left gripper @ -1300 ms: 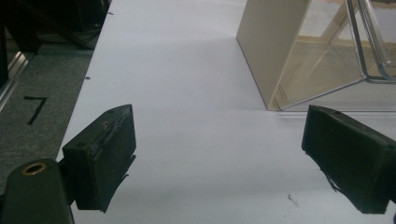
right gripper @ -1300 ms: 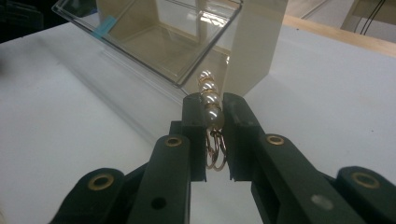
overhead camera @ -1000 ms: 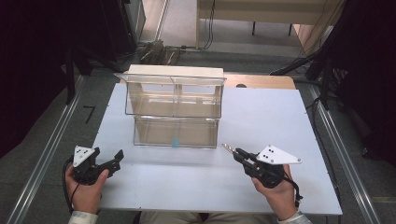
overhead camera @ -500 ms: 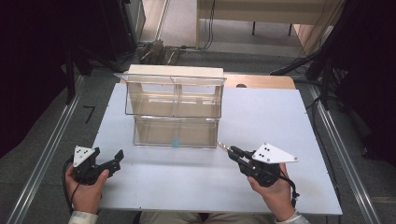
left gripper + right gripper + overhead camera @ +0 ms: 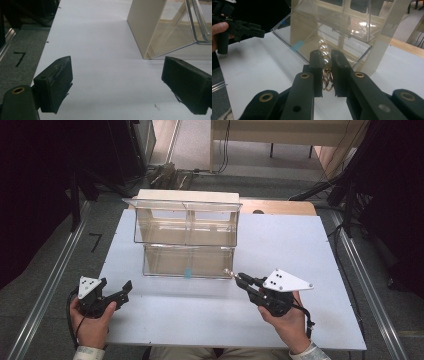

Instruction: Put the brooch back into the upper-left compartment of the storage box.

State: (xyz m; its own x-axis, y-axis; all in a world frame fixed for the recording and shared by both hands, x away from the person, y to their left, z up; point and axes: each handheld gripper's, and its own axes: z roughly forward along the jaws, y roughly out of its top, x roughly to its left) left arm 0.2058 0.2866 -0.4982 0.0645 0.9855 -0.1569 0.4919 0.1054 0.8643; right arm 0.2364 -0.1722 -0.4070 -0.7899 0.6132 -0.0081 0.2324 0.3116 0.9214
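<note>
A clear two-tier organizer [image 5: 187, 232] stands at the middle of the white table [image 5: 300, 245]; its lower tray [image 5: 165, 262] opens toward me and bears a small blue tag [image 5: 188, 273]. My right gripper [image 5: 239, 278] hovers just off the tray's front right corner, shut on a pearl trinket [image 5: 230, 271] with gold rings. In the right gripper view the pearls [image 5: 323, 51] stick out past the right gripper [image 5: 326, 58] toward the tray [image 5: 332, 40]. My left gripper [image 5: 125, 290] rests open and empty at the front left, its left gripper view [image 5: 117, 67] showing bare table between the jaws.
The organizer's beige side wall [image 5: 146, 27] stands ahead and to the right of the left jaws. A wooden board [image 5: 280, 207] lies behind the table. Metal rails [image 5: 45, 290] run along both sides, and a "7" mark [image 5: 95, 241] is on the floor at the left.
My right gripper has risen and moved forward-left with the pearl trinket, closer to the lower tray's front corner. The left gripper has stayed put.
</note>
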